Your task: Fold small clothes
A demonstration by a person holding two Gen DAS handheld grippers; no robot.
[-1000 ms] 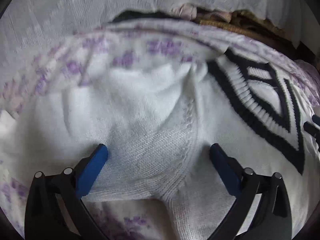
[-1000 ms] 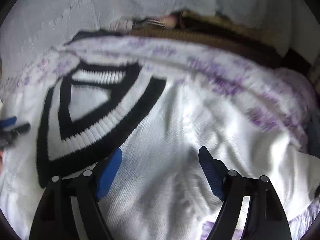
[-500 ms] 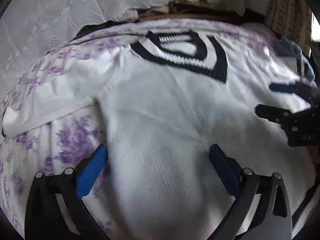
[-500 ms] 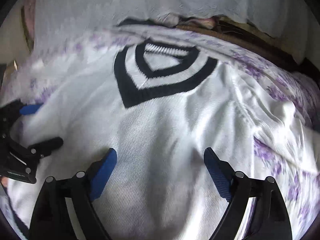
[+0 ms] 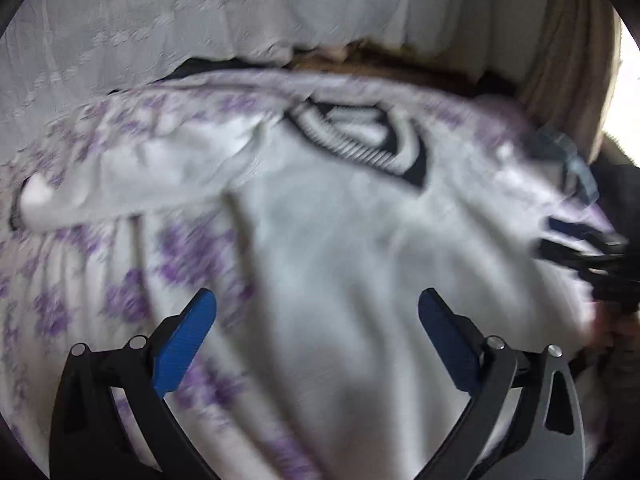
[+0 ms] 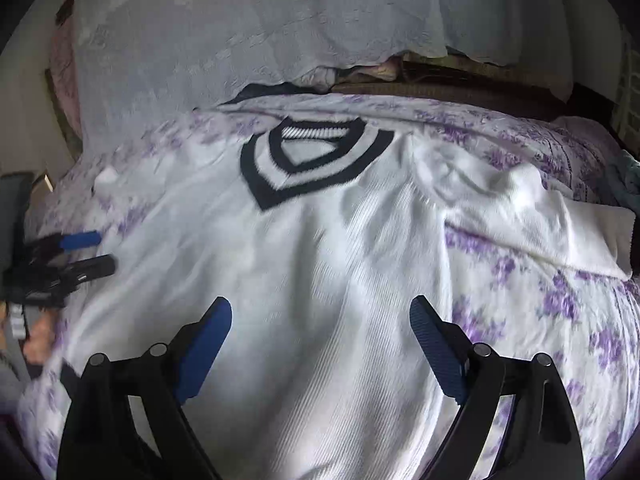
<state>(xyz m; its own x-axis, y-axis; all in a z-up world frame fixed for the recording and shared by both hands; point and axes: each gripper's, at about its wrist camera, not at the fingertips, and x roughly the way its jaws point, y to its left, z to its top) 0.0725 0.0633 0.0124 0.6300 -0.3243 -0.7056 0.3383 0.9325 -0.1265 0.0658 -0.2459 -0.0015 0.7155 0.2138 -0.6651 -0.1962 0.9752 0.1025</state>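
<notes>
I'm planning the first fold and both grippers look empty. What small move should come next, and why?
Probably send the right gripper to the sleeve lying spread on the floral sheet and pinch its cuff. The white sweater lies flat, collar away, and both grippers' jaws are open, holding nothing.

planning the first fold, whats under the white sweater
The white sweater lies flat on a purple floral sheet, which shows around its edges. Whatever lies beneath the sweater's middle is covered.
</notes>
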